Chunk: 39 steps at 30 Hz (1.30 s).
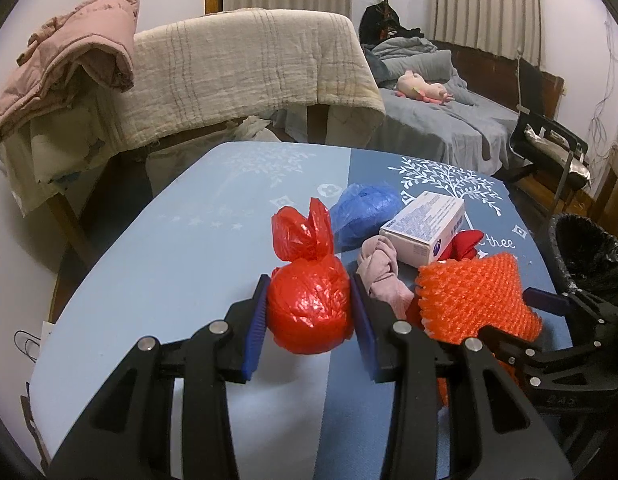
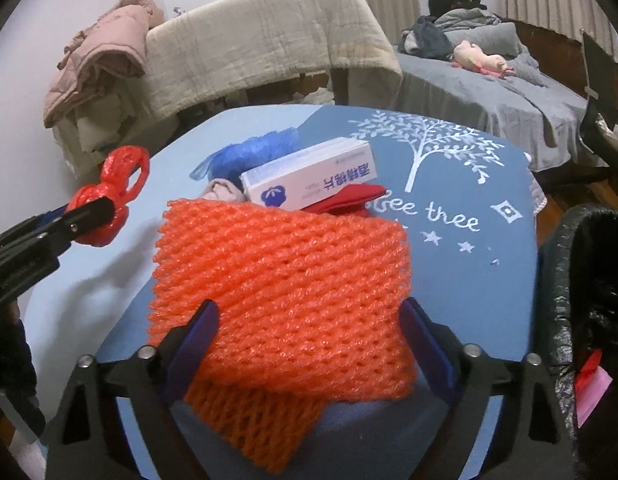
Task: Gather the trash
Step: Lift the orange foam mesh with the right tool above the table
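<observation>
**Two grippers close on trash at a bedroom table**

Blue-padded fingers [image 1: 256,322] of the left gripper [image 1: 309,320] pressed against both sides of a knotted red plastic bag [image 1: 309,312], which sat on the blue tablecloth [image 1: 169,264] with its tied ears standing up. The right gripper [image 2: 309,344] had its jaws spread wide around an orange foam fruit net [image 2: 285,288]; its pads touched the net's two edges, though how firmly they held it could not be told. The net lay draped over the near part of the pile, one corner hanging toward the camera. Behind it rested a white cardboard box [image 2: 313,176] with blue print, a crumpled blue plastic bag [image 2: 249,152], a twisted pinkish cloth [image 1: 379,272] and a red item [image 2: 349,198] tucked beneath the box. A bin lined with a black bag [image 2: 589,280] stood just beside the table's right edge. A cream-covered sofa [image 1: 249,68] and a grey bed [image 1: 441,120] filled the background.
</observation>
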Motion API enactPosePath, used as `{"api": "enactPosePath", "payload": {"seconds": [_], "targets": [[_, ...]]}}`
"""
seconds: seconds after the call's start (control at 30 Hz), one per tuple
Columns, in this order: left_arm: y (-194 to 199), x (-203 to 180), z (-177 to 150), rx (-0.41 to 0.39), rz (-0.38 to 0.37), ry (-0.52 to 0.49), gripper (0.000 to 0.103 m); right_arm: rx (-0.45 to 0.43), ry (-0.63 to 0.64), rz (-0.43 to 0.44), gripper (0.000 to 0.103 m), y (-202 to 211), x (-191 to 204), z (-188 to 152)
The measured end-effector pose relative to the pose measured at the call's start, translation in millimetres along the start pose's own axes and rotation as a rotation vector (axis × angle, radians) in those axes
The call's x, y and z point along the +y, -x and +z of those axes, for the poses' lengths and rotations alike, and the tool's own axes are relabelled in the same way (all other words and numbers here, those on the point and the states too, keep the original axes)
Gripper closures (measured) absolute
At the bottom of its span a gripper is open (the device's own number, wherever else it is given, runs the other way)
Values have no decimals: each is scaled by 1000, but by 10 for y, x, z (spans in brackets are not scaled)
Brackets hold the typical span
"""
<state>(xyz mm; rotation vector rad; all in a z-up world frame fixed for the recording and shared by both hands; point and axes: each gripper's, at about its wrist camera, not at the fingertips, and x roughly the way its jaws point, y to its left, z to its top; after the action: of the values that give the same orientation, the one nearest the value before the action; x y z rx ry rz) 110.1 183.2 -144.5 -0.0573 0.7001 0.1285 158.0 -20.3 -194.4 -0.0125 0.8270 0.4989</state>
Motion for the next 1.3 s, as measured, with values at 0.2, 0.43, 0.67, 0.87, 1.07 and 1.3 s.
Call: {"api": "enactPosePath", "payload": {"seconds": [0.2, 0.43, 0.67, 0.87, 1.07, 1.3], "targets": [[14, -20, 29, -6, -4, -4, 65, 17, -9, 42, 47, 23, -41, 3], [72, -79, 41, -19, -9, -15, 65, 14, -4, 60, 52, 122, -50, 7], [128, -145, 37, -29, -17, -24, 65, 11, 7, 48, 52, 218, -73, -4], [177, -203, 39, -36, -28, -32, 65, 9, 19, 68, 82, 301, -92, 13], [211, -257, 42, -42, -38, -38, 65, -3, 35, 89, 91, 392, -97, 58], [216, -258, 25, -37, -38, -38, 65, 5, 27, 66, 54, 335, -73, 16]]}}
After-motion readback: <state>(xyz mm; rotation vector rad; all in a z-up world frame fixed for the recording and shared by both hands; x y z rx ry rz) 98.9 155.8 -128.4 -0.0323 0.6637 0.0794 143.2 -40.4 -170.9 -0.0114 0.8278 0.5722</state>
